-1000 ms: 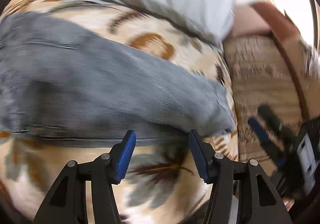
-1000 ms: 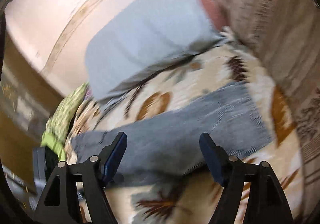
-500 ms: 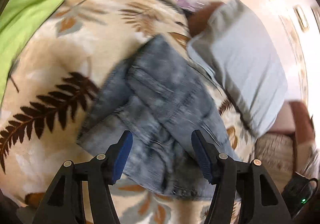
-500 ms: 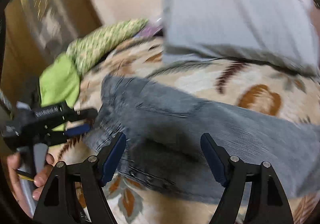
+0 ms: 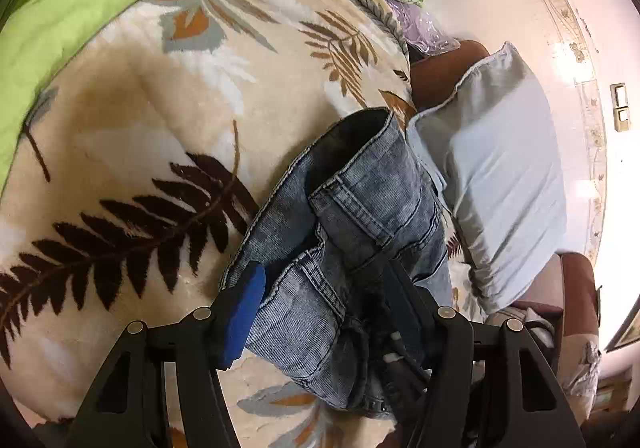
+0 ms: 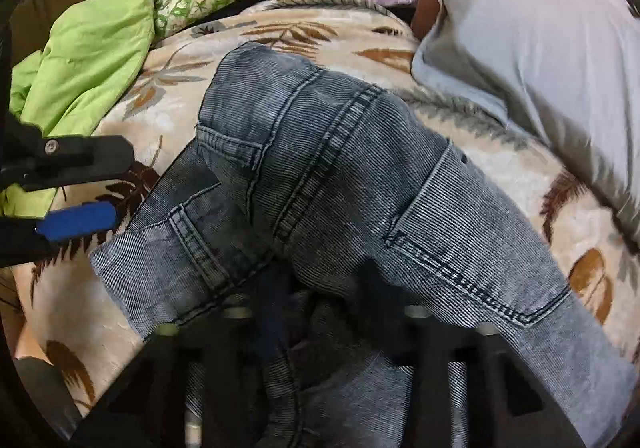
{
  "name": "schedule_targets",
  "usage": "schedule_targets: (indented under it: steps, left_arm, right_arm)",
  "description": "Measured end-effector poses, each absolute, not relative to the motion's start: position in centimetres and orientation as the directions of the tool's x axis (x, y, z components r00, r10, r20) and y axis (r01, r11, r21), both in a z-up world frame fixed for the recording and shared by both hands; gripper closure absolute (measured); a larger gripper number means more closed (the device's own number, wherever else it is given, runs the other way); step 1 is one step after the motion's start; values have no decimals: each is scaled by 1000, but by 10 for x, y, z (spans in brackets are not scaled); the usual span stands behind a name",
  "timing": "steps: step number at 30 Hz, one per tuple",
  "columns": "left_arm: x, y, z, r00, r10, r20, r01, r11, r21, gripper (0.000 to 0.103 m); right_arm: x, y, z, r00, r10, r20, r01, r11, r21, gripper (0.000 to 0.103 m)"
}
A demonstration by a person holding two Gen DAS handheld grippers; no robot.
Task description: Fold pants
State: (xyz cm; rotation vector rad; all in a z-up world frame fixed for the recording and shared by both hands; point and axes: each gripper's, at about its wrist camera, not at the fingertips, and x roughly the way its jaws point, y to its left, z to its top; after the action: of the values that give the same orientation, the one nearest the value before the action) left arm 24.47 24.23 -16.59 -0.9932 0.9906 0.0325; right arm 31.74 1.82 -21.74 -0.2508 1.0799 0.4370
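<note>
- Bottom centre, right gripper (image 6: 320, 300): just narrowed onto bunched jeans (image 6: 320, 152), pinch blurred; possibly caught one layer only, liable to slip on lifting.
- Left gripper (image 5: 324, 288): spread wide astride the waistband, not pinching; liable to close on blanket (image 5: 140, 120) too.
- Upper right: jeans spread across blanket, right beside pillow (image 5: 508, 184); liable to drag it.

Both grippers swung from the leg end to the waist end of the jeans (image 6: 320, 176). Right gripper (image 6: 332, 312) jaws have just been closing, denim now bunched betw. them and raised off the blanket (image 6: 500, 168). Left gripper (image 5: 320, 288) now straddles the waistband, jaws apart, a bit wider than before.
</note>
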Motion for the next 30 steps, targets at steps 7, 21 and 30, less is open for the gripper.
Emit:
schedule_targets:
  steps: [7, 21, 30]
  left_arm:
    - [254, 235, -183, 573, -475, -668, -415, 535, -736, 42]
    - [283, 232, -214, 607, -520, -601, -496, 343, -798, 43]
    - [289, 234, -170, 599, -434, -673, -491, 466, -737, 90]
  right_arm:
    - [316, -12, -166, 456, 338, -823, -378, 911, 165, 100]
    - [308, -29, -165, 400, 466, -790, -381, 868, 319, 101]
    - [295, -33, -150, 410, 478, -777, -457, 845, 279, 101]
